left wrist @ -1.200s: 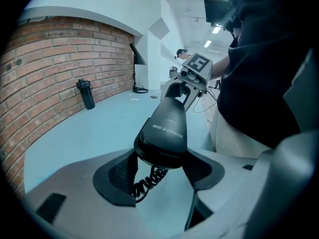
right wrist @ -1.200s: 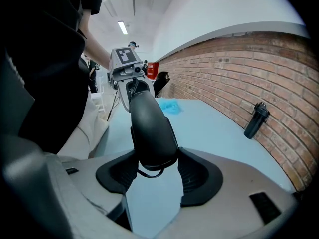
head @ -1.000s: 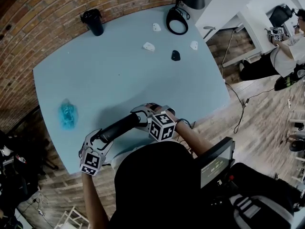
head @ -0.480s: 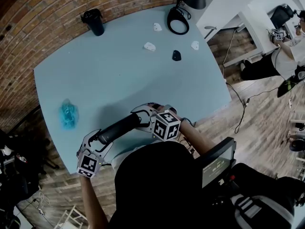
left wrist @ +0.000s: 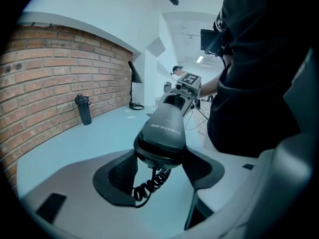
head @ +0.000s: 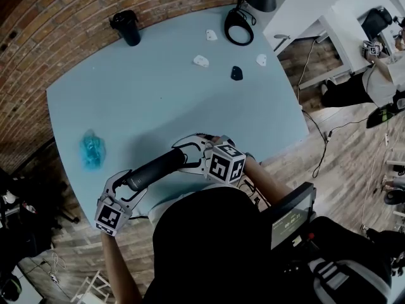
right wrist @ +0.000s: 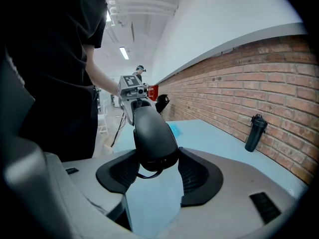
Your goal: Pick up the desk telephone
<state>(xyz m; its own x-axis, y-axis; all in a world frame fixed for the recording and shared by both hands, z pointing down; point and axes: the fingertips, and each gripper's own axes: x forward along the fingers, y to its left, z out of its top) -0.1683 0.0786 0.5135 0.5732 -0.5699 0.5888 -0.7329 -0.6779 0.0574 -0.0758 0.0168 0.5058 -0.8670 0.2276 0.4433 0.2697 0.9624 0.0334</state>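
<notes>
A black telephone handset [head: 155, 168] hangs level over the near edge of the light blue table [head: 164, 100], held at both ends. My left gripper [head: 123, 185] is shut on its left end. There the handset [left wrist: 164, 128] sits squeezed between the two dark pads, and a coiled cord [left wrist: 149, 183] hangs from it. My right gripper [head: 193, 156] is shut on the other end, where the handset [right wrist: 152, 133] fills the gap between its pads. The telephone's base is hidden below the person's head.
A black bottle [head: 126, 29] stands at the far left by the brick wall. A lamp's ring base [head: 239, 27] sits at the far right. Small white pieces [head: 200, 61] and a black one [head: 236, 73] lie nearby. A blue crumpled thing [head: 92, 149] lies at the left.
Both grippers keep their hold on the handset. In the head view the left gripper has drifted slightly left and the right slightly right, and the handset looks a little closer.
</notes>
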